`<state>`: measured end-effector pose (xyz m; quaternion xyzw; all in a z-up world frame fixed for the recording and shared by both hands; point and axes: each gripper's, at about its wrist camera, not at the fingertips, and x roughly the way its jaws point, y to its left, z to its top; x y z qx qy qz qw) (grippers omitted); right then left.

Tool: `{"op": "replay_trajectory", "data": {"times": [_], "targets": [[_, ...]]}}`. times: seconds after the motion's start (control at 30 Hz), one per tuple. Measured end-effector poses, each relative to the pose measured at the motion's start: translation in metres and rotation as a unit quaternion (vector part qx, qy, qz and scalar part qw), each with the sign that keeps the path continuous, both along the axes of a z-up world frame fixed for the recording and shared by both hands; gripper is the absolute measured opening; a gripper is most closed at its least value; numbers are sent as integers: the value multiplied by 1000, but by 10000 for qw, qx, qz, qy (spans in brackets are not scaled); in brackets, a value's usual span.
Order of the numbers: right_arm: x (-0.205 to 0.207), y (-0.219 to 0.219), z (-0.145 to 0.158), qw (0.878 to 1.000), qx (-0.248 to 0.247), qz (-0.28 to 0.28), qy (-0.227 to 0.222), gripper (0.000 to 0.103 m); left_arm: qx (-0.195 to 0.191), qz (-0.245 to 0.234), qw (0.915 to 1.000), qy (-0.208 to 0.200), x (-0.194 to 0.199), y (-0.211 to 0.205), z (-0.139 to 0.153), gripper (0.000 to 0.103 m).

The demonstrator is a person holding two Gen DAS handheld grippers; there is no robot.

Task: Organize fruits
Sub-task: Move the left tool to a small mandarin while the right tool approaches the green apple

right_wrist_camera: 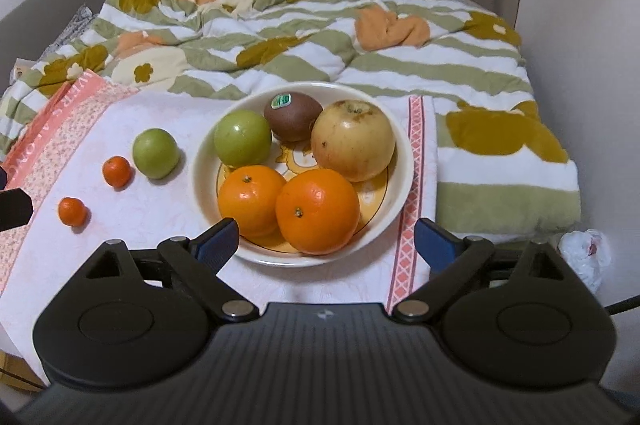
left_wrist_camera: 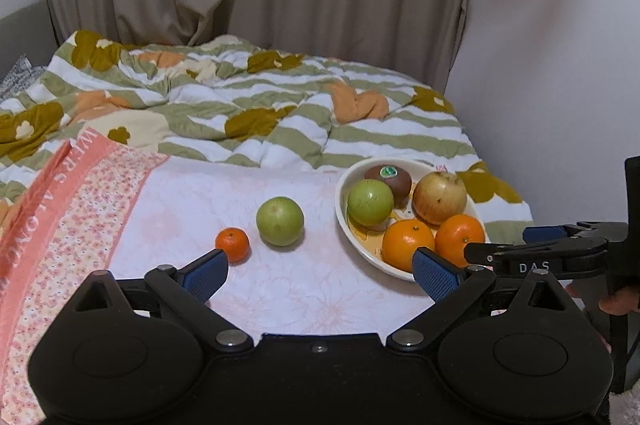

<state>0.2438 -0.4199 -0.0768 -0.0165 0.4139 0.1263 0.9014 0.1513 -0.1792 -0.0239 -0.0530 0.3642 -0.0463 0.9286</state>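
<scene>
- Risking a roll-off: green fruit [right_wrist_camera: 155,153] and two mandarins [right_wrist_camera: 117,171] lying loose on soft bed cloth [right_wrist_camera: 160,209].
- Crowding bowl [right_wrist_camera: 402,145]; displacing oranges [right_wrist_camera: 317,211].
- Standing wide, empty: left tool [left_wrist_camera: 320,271], right tool [right_wrist_camera: 326,241].

Both wrist cams downward, bowl [left_wrist_camera: 362,245] shared

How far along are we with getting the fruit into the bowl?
Done: the bowl holds five fruits: two oranges, a green apple, a kiwi and a yellow apple. In hand: nothing; the left tool and right tool are both open and empty. Left: the loose green apple and two small tangerines on the cloth.
</scene>
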Motion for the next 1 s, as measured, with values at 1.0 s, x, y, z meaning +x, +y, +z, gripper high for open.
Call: {"op": "replay_trajectory", "data": {"times": [1.0], "targets": [[-61,52,68,9961,380,-290,-736,103,518,328,9976,-329,-43,115,34,101]]}}
